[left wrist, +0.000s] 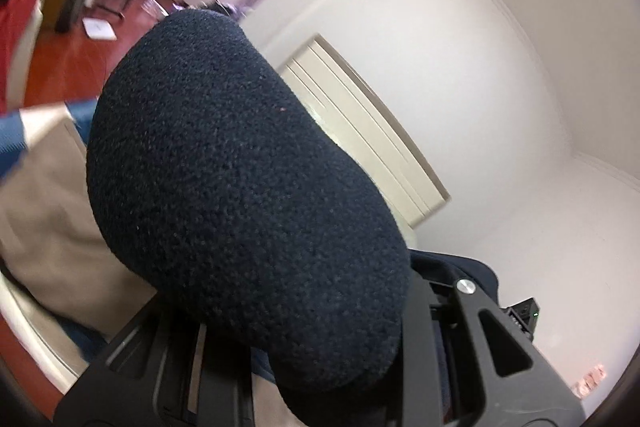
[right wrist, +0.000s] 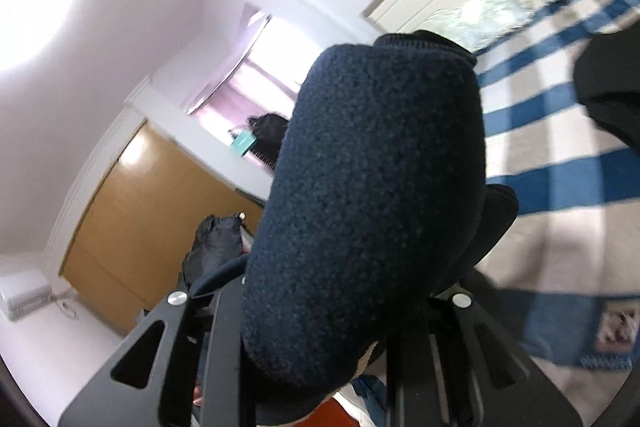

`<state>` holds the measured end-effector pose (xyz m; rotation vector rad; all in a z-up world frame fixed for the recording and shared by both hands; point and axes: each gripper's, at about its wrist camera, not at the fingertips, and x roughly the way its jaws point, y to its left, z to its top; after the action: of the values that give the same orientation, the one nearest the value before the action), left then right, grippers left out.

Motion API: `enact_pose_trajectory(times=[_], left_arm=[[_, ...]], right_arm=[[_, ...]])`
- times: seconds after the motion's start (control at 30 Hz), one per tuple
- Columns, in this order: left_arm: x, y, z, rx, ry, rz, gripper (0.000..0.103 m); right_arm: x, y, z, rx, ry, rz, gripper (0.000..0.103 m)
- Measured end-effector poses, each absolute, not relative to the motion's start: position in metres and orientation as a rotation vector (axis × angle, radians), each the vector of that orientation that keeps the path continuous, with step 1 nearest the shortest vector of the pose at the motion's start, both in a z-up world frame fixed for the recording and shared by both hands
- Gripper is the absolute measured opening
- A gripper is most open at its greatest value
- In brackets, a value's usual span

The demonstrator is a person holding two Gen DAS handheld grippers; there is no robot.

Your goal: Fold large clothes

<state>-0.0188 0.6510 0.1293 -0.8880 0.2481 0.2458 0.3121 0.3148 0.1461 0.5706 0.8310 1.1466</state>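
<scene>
- The dark blue fuzzy fleece cloth [left wrist: 244,195] bulges up from the black left gripper [left wrist: 328,359]; it fills the middle of the left view; the jaws look nearly closed and seem to pinch the cloth, but the cloth hides the tips
- The same dark blue fleece [right wrist: 372,195] sits in the black right gripper [right wrist: 320,347]; it puffs up between the two fingers; these jaws are nearly closed on it too
- A blue and white striped bed sheet [right wrist: 560,163] lies behind the cloth in the right view
- A brown wooden wardrobe door [right wrist: 132,219] stands to the left there
- A cream door [left wrist: 372,135] shows on the white wall [left wrist: 500,67] in the left view; a tan blanket [left wrist: 48,211] lies low on the left
</scene>
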Motion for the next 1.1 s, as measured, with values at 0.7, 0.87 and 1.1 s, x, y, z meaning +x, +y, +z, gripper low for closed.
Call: enact_pose_trajectory(times=[0.7, 0.87, 1.1], left_arm=[[-0.099, 0.770, -0.130, -0.973, 0.208, 0.515, 0.025], [-0.117, 0.777, -0.184, -1.071, 0.245, 0.530, 0.031], [-0.116, 0.808, -0.171, -1.025, 0.332, 0.516, 0.052]], right_arm=[[0.297, 0.464, -0.140, 0.488, 1.086, 1.209, 0.023], [0.291, 0.450, -0.202, 0.577, 1.206, 1.123, 0.029], [0.294, 0.437, -0.211, 0.597, 1.288, 1.057, 0.057]])
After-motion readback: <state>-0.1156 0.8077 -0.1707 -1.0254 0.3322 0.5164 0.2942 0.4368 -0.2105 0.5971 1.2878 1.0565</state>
